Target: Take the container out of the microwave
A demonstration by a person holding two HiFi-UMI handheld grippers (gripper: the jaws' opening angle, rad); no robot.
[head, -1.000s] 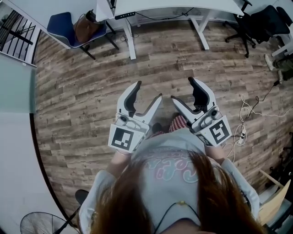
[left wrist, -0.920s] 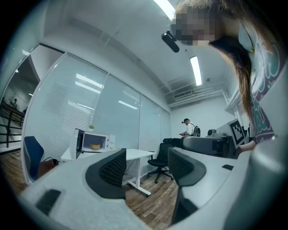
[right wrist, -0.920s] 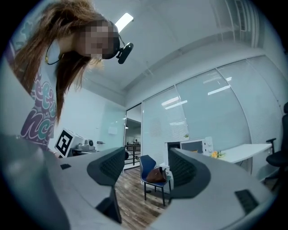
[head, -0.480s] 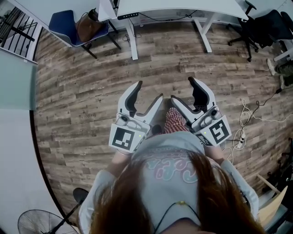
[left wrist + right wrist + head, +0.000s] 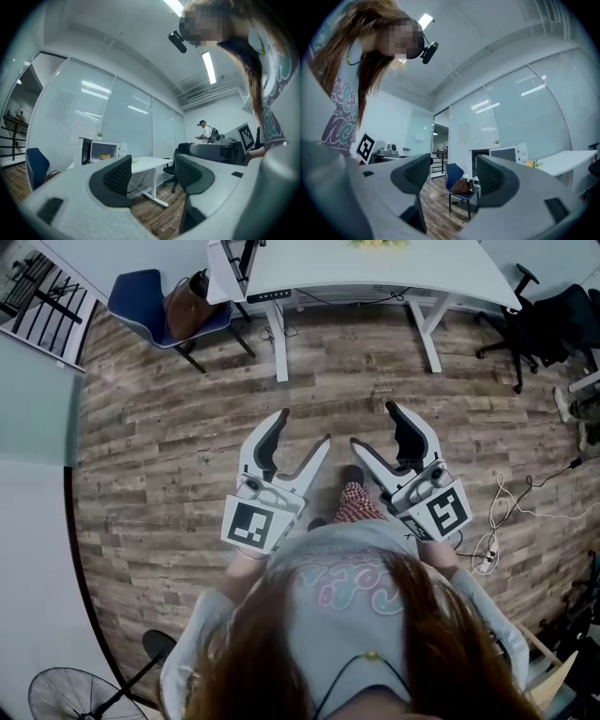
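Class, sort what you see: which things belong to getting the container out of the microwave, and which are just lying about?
Job: microwave, container inside it, left gripper, right gripper (both open, empty).
Lying about: blue chair, brown bag, white desk, fan, floor cables.

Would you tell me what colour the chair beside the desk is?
Blue; the chair shows best in the right gripper view.

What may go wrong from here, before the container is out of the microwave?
1. The chair stands beside the desk, near the microwave; the person may bump it on approach.
2. Cables lie on the floor at the right; a foot may catch them.
3. The container sits inside; the open left gripper may strike the cavity's edge.
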